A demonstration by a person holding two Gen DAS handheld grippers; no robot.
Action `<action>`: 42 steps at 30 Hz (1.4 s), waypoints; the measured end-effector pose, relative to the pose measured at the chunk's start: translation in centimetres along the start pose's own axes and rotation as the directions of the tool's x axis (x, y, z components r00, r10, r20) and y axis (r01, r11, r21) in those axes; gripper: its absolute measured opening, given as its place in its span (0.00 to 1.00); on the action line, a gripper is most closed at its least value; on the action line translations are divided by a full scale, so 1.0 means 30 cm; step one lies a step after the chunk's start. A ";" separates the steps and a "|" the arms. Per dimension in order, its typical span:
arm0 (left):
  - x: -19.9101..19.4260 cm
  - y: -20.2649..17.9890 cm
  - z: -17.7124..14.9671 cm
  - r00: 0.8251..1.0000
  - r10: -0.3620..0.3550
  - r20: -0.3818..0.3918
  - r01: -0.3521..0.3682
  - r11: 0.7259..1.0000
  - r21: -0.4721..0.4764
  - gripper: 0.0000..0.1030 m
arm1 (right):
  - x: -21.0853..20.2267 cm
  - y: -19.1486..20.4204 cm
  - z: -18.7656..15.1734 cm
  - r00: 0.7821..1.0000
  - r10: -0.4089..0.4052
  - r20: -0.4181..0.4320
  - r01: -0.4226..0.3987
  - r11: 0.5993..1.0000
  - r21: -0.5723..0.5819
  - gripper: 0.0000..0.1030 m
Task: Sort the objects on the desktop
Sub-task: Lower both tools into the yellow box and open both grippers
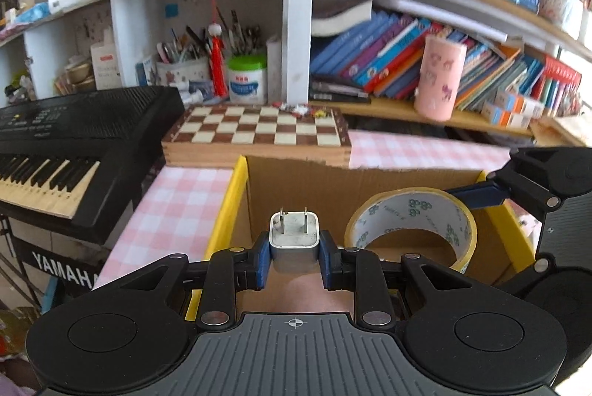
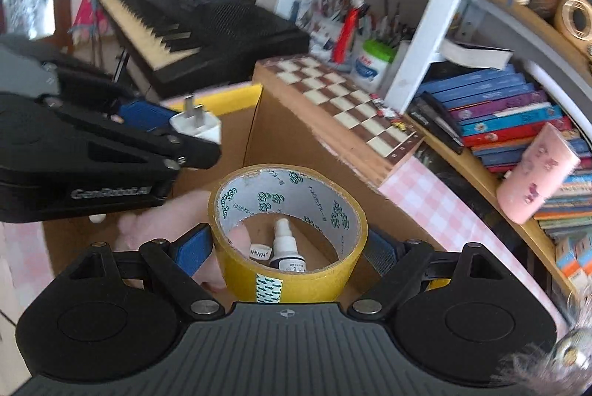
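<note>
I'm holding the left gripper point(image 1: 295, 261) clamped across the flat sides of the white charger plug point(image 1: 294, 240), prongs pointing away from me so the pads are getting broad faces and not metal. Just to its right, my right gripper point(image 2: 290, 250) is squeezing the yellow tape roll point(image 2: 286, 229) across its outer rim, jaws wide because the roll is wide, hole facing up. Both tools are tilting down over the open cardboard box point(image 1: 314, 181) directly ahead; through the roll I'm seeing a small spray bottle point(image 2: 285, 244) already lying inside, so I judge both items are going in there too.
</note>
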State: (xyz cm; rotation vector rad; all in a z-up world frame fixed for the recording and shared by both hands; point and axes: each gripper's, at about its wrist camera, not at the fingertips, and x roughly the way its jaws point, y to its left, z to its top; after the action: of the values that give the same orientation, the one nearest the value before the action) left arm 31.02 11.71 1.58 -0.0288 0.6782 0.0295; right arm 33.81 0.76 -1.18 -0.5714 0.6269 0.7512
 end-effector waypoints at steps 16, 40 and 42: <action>0.066 -0.061 -0.003 0.996 0.009 -0.088 -0.001 0.995 0.098 0.30 | 0.102 -0.028 -0.015 0.993 0.013 -0.118 -0.020 0.998 -0.057 0.84; -0.282 -0.054 -0.026 0.983 0.037 0.179 -0.047 0.998 0.052 0.71 | -0.195 -0.023 -0.003 0.984 -0.130 0.120 0.119 0.989 0.090 0.86; -0.312 -0.050 -0.038 0.982 0.038 0.187 -0.048 0.998 0.049 0.71 | -0.233 -0.014 -0.014 0.979 -0.154 0.132 0.141 0.985 0.102 0.86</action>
State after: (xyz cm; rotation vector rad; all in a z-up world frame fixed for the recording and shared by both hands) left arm 23.07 10.00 6.60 0.0395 0.4919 0.0547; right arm 30.01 -2.85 3.48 -0.4711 0.4815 0.6134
